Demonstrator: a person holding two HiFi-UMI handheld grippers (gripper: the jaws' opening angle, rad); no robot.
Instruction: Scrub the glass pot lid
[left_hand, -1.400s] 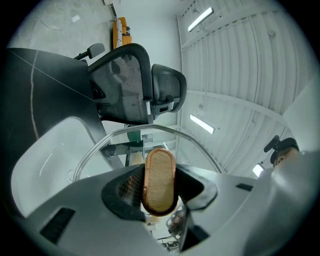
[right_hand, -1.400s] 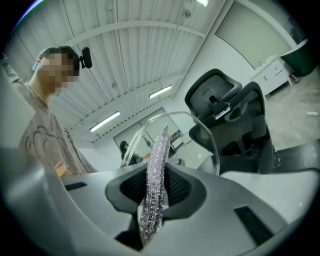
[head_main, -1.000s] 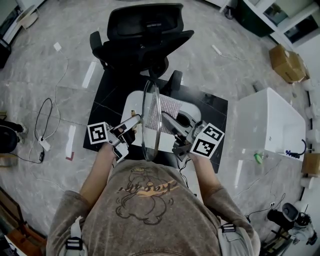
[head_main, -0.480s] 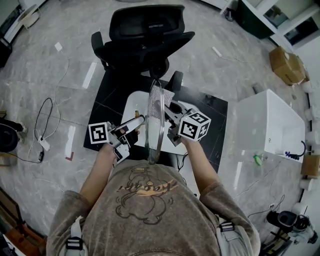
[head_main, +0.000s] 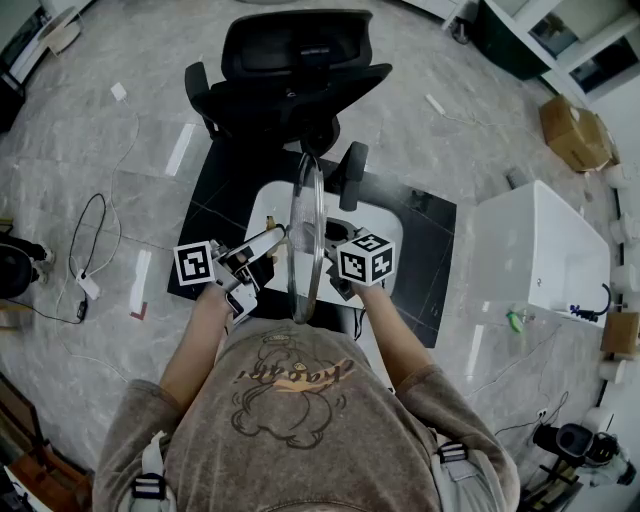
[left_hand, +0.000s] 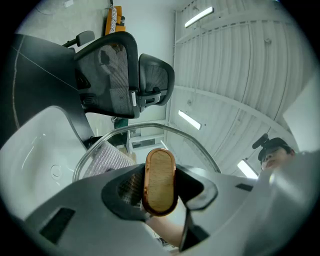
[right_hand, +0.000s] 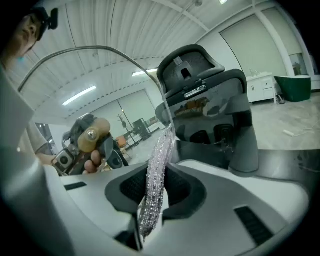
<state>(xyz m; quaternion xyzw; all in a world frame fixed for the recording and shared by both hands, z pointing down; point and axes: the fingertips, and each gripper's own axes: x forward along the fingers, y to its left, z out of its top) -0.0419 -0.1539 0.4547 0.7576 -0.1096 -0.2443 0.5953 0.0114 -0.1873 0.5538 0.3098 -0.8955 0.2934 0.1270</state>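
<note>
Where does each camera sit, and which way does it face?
Head view: on the person's head, looking steeply down at the glass lid between left gripper and right gripper; forearms show.
Left gripper view: on that gripper, looking along jaws shut on the wooden knob.
Right gripper view: on that gripper, along jaws pinching the scrub cloth.
All share lid and chair.

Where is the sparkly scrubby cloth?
In the right gripper view, the cloth is pinched between the right hand-held gripper's jaws, just right of the upright glass lid.
</note>
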